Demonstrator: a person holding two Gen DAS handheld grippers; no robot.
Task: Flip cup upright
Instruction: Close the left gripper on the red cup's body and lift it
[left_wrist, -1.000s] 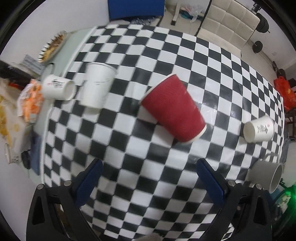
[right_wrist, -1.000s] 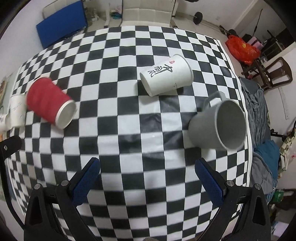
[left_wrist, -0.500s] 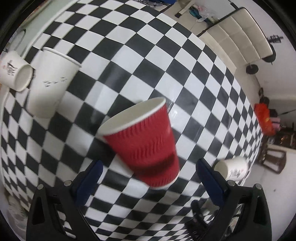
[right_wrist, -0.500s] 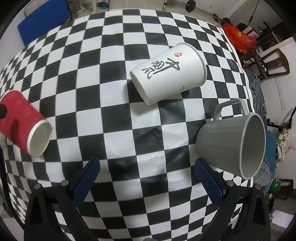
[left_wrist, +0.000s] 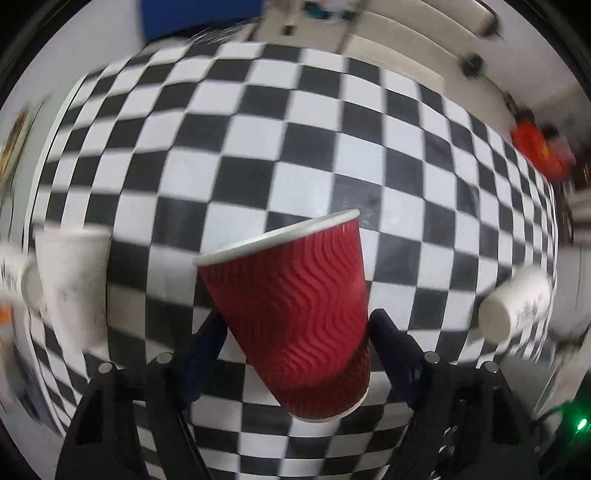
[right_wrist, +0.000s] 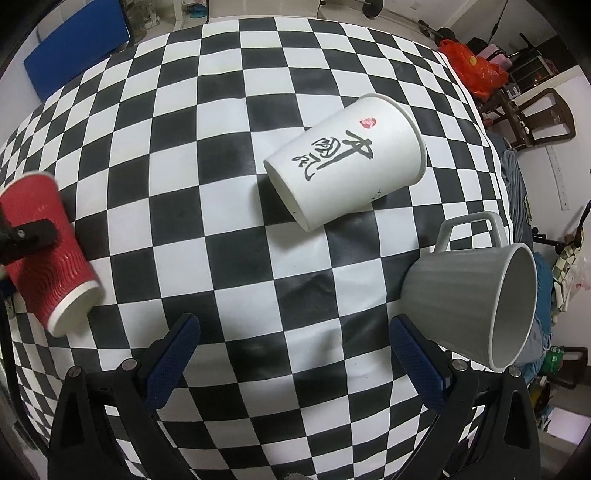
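Observation:
A red ribbed paper cup (left_wrist: 295, 314) sits between the fingers of my left gripper (left_wrist: 295, 328), which is shut on it; the cup is tilted, rim up and away, base toward the camera. It also shows at the left edge of the right wrist view (right_wrist: 44, 251), lying tilted with its white base toward the camera and a black finger across it. My right gripper (right_wrist: 295, 354) is open and empty above the checkered tablecloth (right_wrist: 221, 155). A white paper cup with black writing (right_wrist: 343, 162) lies on its side ahead of it.
A grey mug (right_wrist: 476, 299) lies on its side at the right near the table edge. In the left wrist view a white paper cup (left_wrist: 70, 288) stands at the left and another white cup (left_wrist: 517, 302) lies at the right. Chairs and bags stand beyond the table.
My left gripper has closed in on the red cup and shut on it, and the view has swung. My right gripper has moved forward toward the white cup and the mug.

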